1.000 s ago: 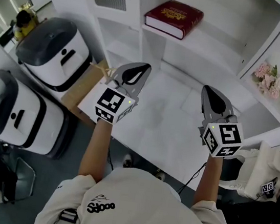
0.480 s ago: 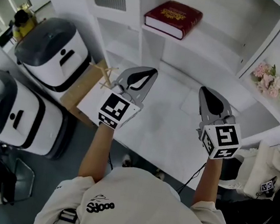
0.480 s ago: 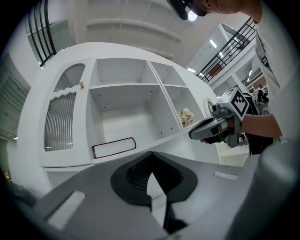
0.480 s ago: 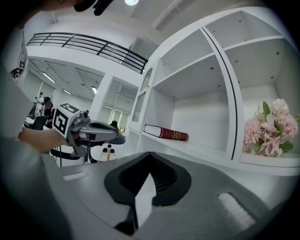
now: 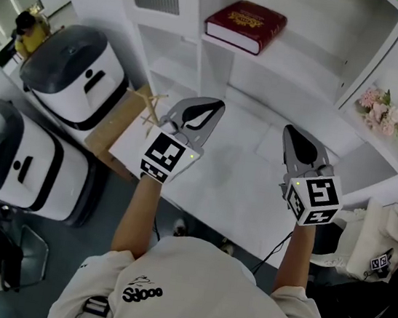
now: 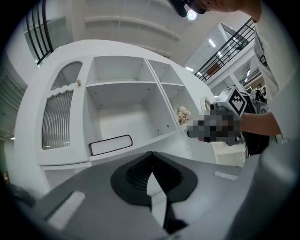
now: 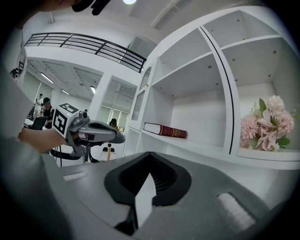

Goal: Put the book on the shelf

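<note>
Since a second ago the left gripper (image 5: 208, 106) has shifted a little right and forward, while the right gripper (image 5: 297, 132) has barely moved. Both pairs of jaws are pressed together with nothing between them. The dark red book (image 5: 247, 25) lies flat on the shelf (image 5: 307, 70), at the left end of its board near the front edge, well apart from both grippers. The placing looks finished. A clean retreat means drawing straight back, clear of the shelf's front edge. Both forearms reach forward, side by side, marker cubes up.
</note>
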Available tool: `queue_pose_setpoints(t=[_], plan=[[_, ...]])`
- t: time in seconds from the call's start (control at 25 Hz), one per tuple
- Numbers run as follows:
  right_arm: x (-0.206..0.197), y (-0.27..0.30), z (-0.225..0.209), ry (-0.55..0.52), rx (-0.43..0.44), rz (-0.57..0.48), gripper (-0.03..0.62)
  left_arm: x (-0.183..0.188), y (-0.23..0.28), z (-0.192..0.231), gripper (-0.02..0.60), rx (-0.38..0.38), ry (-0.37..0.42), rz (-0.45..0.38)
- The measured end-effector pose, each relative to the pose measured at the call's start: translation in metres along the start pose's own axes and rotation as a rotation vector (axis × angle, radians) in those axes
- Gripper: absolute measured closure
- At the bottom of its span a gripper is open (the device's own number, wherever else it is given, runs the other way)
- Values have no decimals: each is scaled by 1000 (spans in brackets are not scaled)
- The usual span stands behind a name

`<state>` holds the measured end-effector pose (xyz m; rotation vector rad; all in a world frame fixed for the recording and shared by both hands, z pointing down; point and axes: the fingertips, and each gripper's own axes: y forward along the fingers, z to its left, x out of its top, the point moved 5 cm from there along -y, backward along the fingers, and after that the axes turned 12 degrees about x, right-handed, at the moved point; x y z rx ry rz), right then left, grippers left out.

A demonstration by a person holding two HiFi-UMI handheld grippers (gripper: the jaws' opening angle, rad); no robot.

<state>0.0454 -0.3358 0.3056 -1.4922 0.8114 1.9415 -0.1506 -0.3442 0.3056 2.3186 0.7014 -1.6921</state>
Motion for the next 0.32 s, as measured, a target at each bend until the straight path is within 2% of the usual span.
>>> queue_pose_setpoints(t=[0.32], plan=[[-5, 3, 0, 9, -2, 11, 592, -4, 0, 1, 563, -16, 5, 11]])
